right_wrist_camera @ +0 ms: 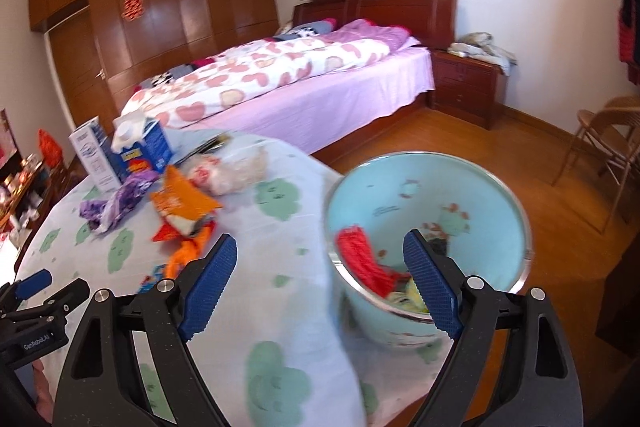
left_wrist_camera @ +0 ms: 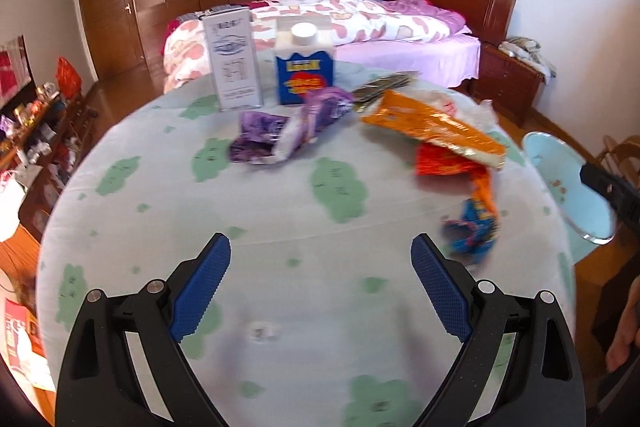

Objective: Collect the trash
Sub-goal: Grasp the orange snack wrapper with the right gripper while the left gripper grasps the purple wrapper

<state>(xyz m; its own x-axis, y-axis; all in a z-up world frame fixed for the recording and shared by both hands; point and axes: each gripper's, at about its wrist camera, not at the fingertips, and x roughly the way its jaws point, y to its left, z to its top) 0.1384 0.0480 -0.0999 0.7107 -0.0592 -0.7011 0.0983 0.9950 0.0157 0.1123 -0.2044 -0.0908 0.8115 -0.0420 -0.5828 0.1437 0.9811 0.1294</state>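
Wrappers lie on the round table [left_wrist_camera: 280, 211]: a purple wrapper [left_wrist_camera: 280, 131], an orange packet [left_wrist_camera: 436, 131], a red wrapper [left_wrist_camera: 444, 163], a blue-orange wrapper [left_wrist_camera: 476, 223] and a clear plastic bag [right_wrist_camera: 236, 167]. My left gripper [left_wrist_camera: 320, 267] is open and empty above the near tablecloth. My right gripper [right_wrist_camera: 320, 267] is open and empty, over the table's right edge, by the light blue bin [right_wrist_camera: 472, 195]. The bin holds a red wrapper [right_wrist_camera: 360, 259] and other scraps. The left gripper also shows in the right wrist view [right_wrist_camera: 36, 291].
A blue carton [left_wrist_camera: 304, 67] and a white box [left_wrist_camera: 234, 59] stand at the table's far side. A bed [right_wrist_camera: 280, 83], a nightstand [right_wrist_camera: 468, 87] and a wooden chair [right_wrist_camera: 612, 143] stand beyond. Cluttered shelves [left_wrist_camera: 32, 147] are at left.
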